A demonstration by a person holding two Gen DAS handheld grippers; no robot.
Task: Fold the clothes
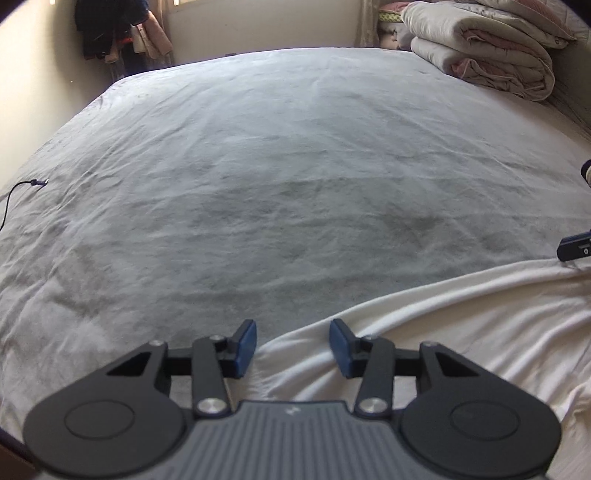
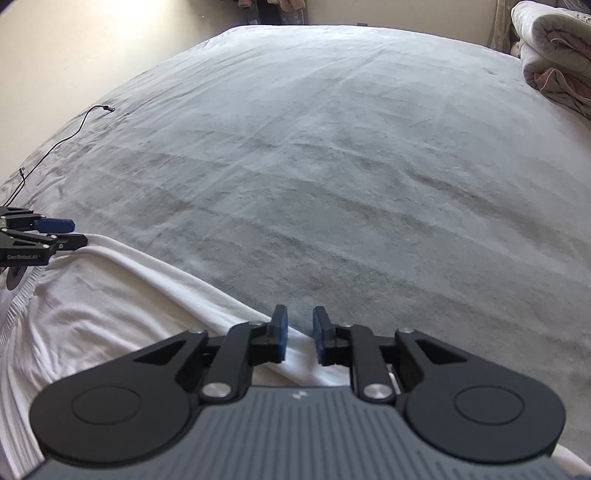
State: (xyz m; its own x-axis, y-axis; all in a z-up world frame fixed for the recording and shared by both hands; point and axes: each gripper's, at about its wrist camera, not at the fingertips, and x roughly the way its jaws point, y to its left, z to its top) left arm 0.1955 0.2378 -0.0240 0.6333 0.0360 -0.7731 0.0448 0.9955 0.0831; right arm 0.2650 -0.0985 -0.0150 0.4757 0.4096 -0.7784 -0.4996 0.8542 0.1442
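Observation:
A white garment (image 1: 443, 332) lies rumpled across the near part of the bed, with a folded edge running along its far side. My left gripper (image 1: 293, 347) hovers over the left end of that edge, jaws open, the cloth under the gap and not pinched. In the right wrist view the same garment (image 2: 110, 295) fills the lower left. My right gripper (image 2: 300, 338) stands over the right end of the edge with a narrow gap between its blue pads, nothing pressed between them. The left gripper (image 2: 75, 232) shows there at the far left, at the garment's corner.
The bed is covered by a wrinkled grey sheet (image 1: 277, 166). Folded quilts (image 1: 487, 48) are stacked at the back right corner. A thin black cable (image 2: 74, 133) lies on the bed's left side. Clothes hang in the far left corner (image 1: 114, 29) by the wall.

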